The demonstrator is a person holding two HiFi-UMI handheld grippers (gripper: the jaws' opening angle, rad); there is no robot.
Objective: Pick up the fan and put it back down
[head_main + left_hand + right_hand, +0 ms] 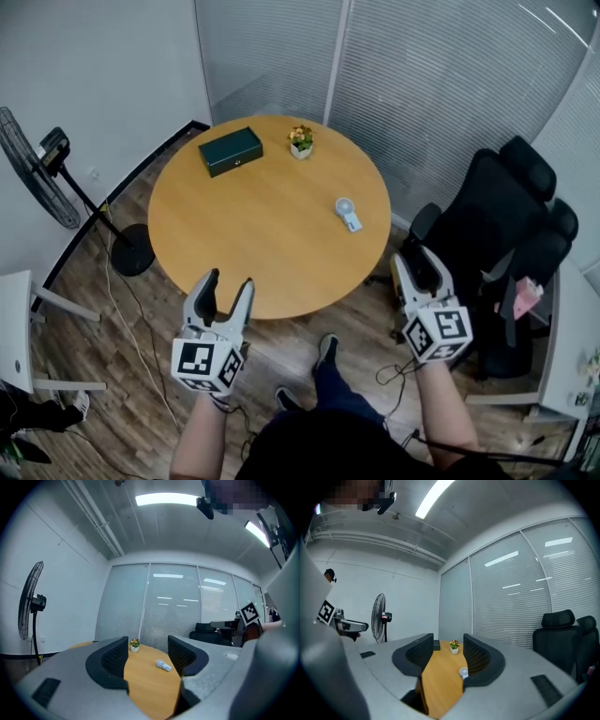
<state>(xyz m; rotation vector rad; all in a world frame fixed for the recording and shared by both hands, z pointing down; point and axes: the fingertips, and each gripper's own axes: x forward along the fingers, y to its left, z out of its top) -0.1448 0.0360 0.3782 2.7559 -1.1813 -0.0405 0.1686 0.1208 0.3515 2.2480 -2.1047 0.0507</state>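
A small white hand-held fan (348, 214) lies flat on the right part of the round wooden table (234, 244). It shows between the jaws in the left gripper view (163, 665) and low beside the right jaw in the right gripper view (463, 672). My left gripper (230, 279) hovers over the table's near edge, open and empty (147, 651). My right gripper (417, 258) sits just off the table's right edge, also open with nothing in it (448, 648). Both point level toward the table, short of the fan.
A dark green box (230, 151) and a small flower pot (301, 142) stand at the table's far side. A tall black standing fan (37, 169) is by the left wall. A black office chair (497, 234) is close to the right gripper. White desks flank both sides.
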